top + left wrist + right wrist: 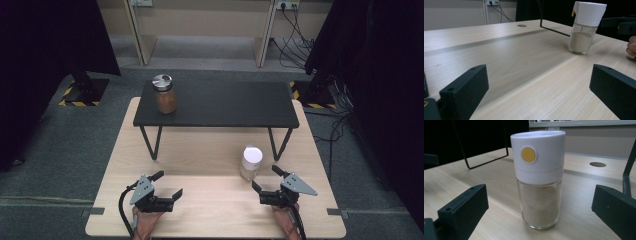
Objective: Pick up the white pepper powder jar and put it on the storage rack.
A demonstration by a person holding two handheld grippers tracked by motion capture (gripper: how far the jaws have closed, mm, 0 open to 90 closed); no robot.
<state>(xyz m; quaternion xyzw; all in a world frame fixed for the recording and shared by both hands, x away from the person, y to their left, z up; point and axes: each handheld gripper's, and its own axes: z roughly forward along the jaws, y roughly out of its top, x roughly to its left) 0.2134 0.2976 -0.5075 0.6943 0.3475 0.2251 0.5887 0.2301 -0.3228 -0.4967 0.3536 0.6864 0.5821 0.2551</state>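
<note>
A glass shaker (250,162) with a white cap and pale powder stands upright on the wooden table (200,155), right of centre. In the right gripper view the shaker (538,180) stands close, between the spread jaws, untouched. My right gripper (266,178) is open just in front of it. My left gripper (169,184) is open near the front left with nothing between its jaws; from the left gripper view the shaker (586,27) stands far off at the right. A jar (164,94) with a metal lid and brown contents sits on the black shelf (220,104).
The black shelf stands on thin wire legs (150,142) across the back half of the table, with open room beneath it. Black curtains (50,45) and floor cables (295,45) surround the table. Bare wood lies between the two grippers.
</note>
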